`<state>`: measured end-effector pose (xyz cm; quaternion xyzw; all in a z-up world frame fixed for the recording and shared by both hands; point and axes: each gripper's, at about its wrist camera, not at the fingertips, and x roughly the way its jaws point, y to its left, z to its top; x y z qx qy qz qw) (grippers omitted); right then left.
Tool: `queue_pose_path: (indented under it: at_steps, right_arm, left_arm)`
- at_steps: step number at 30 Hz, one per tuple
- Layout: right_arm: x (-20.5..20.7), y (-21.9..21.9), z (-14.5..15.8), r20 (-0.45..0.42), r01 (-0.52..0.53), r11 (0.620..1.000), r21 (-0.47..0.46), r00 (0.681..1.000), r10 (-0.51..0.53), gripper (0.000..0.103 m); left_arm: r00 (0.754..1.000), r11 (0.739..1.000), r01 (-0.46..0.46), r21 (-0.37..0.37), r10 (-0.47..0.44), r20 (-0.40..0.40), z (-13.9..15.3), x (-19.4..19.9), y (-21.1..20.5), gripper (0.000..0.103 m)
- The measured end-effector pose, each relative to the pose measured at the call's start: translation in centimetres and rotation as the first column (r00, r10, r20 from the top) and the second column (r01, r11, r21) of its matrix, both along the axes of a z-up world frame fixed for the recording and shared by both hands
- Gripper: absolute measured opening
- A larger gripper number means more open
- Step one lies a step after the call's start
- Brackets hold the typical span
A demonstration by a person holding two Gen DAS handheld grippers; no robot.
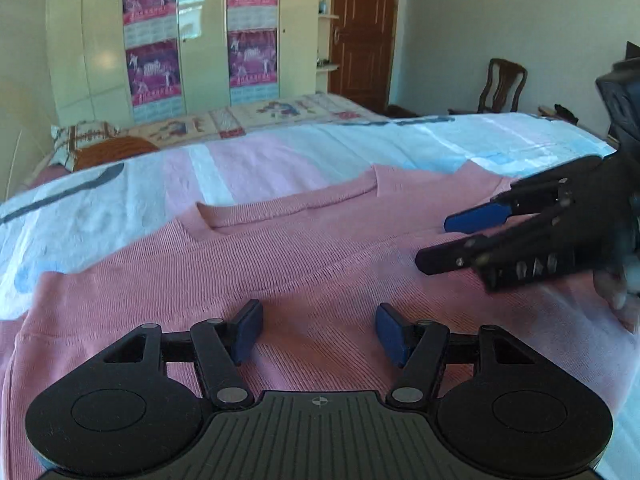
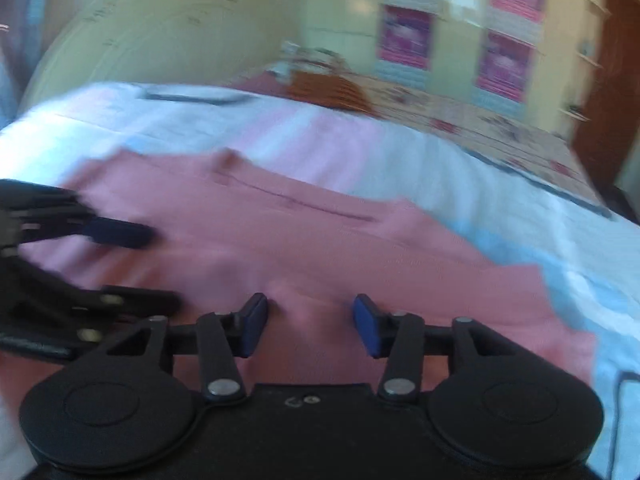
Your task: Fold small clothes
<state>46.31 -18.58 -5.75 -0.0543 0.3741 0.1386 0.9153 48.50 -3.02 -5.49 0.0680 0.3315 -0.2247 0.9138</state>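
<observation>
Presently, my left tongs (image 1: 319,334) hover low over the pink knit sweater (image 1: 280,256), jaws apart with only bare fabric showing between the blue pads; nothing is pinched. My right tongs (image 2: 310,326) are likewise parted, a small raised pucker of the knit sitting in the gap just ahead of them, though the pads do not appear to press on it. The sweater lies spread flat on the bed (image 1: 120,196), directly beneath and ahead of both tongs, its neckline (image 1: 288,208) beyond my left tongs and its far edge toward the wardrobe (image 1: 160,32). From the left view, my right tongs sit off to the right, angled across the garment. I judge the step in hand to be positioning for a grasp, the fold itself not yet begun. Next, each pair of tongs would need to descend onto an edge or shoulder, close on a single layer, then lift and carry it across evenly.
</observation>
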Motion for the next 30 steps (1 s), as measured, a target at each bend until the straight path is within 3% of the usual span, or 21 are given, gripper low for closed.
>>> queue_pose_path:
  at_steps: [1, 2, 3, 5, 7, 9, 10, 11, 15, 16, 20, 24, 25, 27, 30]
  right_arm:
    - [0.4, -1.2, 0.0, -0.025, 0.034, 0.996, 0.088, 0.999, -0.032, 0.046]
    - [0.4, -1.6, 0.1, -0.041, 0.053, 0.992, 0.112, 0.998, -0.048, 0.04]
    - [0.0, -1.7, 0.6, -0.038, 0.063, 0.994, 0.089, 0.998, -0.059, 0.04]
    - [-1.7, -2.2, 1.8, 0.013, 0.062, 0.994, 0.091, 0.998, -0.063, 0.039]
    - [-2.8, -2.5, 2.1, 0.007, 0.054, 0.99, 0.13, 0.998, -0.055, 0.027]
    - [-3.1, -1.5, 0.9, -0.032, 0.021, 0.993, 0.119, 0.999, -0.017, 0.026]
    - [-3.0, -0.6, 0.0, -0.039, 0.018, 0.998, 0.055, 0.999, -0.016, 0.026]
    - [-3.2, -0.5, -0.3, -0.016, 0.021, 0.999, 0.049, 1.0, -0.02, 0.026]
    - [-3.4, -2.7, 0.7, -0.037, 0.126, 0.99, 0.064, 0.992, -0.124, 0.027]
    - [-3.9, -3.1, 1.3, -0.033, 0.142, 0.988, 0.065, 0.99, -0.14, 0.034]
    - [-6.2, -1.9, 2.4, -0.008, 0.074, 0.989, 0.125, 0.997, -0.074, 0.038]
    - [-7.6, 1.9, 0.9, -0.028, -0.031, 0.998, 0.05, 0.999, 0.032, 0.039]
    - [-7.8, 2.1, 0.3, -0.022, -0.024, 1.0, 0.006, 0.999, 0.024, 0.039]
    - [-8.3, 0.9, 0.3, -0.021, -0.001, 1.0, 0.021, 1.0, 0.002, 0.039]
    - [-9.3, -1.4, 0.7, -0.027, 0.056, 0.998, -0.025, 0.998, -0.057, 0.042]
  left_arm:
    - [1.0, 1.0, 0.001, -0.003, -0.001, -0.008, 0.3, 0.0, 0.1, 0.064]
    - [1.0, 1.0, 0.001, 0.004, -0.001, -0.01, 0.9, -0.3, 0.2, 0.064]
    - [1.0, 1.0, -0.003, 0.0, 0.003, 0.012, 1.7, -0.9, 0.4, 0.064]
    - [0.998, 0.999, -0.022, -0.036, 0.024, 0.052, 3.0, -2.4, 1.2, 0.076]
    - [0.999, 0.996, -0.03, -0.087, 0.032, 0.023, 2.9, -3.2, 1.2, 0.076]
    - [1.0, 0.999, -0.03, -0.043, 0.03, 0.003, 1.7, -3.4, 0.0, 0.076]
    - [0.999, 0.999, -0.044, 0.003, 0.044, -0.005, 0.9, -3.5, -0.6, 0.076]
    - [0.998, 0.998, -0.06, 0.019, 0.06, 0.006, 0.1, -3.4, -0.5, 0.076]
    - [0.991, 0.991, -0.132, -0.008, 0.132, 0.012, 1.3, -4.3, 1.8, 0.077]
    - [0.986, 0.986, -0.162, -0.021, 0.163, 0.02, 1.9, -4.6, 2.5, 0.077]
    - [0.983, 0.979, -0.185, -0.082, 0.184, -0.019, 2.5, -5.5, 2.2, 0.077]
    - [0.987, 0.988, -0.156, 0.025, 0.156, -0.025, 0.6, -6.6, -0.4, 0.077]
    - [0.987, 0.987, -0.159, 0.027, 0.16, -0.016, 0.2, -7.0, -0.1, 0.077]
    - [0.985, 0.985, -0.173, 0.012, 0.173, -0.02, 0.5, -7.9, 1.3, 0.079]
    - [0.975, 0.973, -0.222, 0.06, 0.223, -0.005, 0.5, -9.3, 3.7, 0.08]
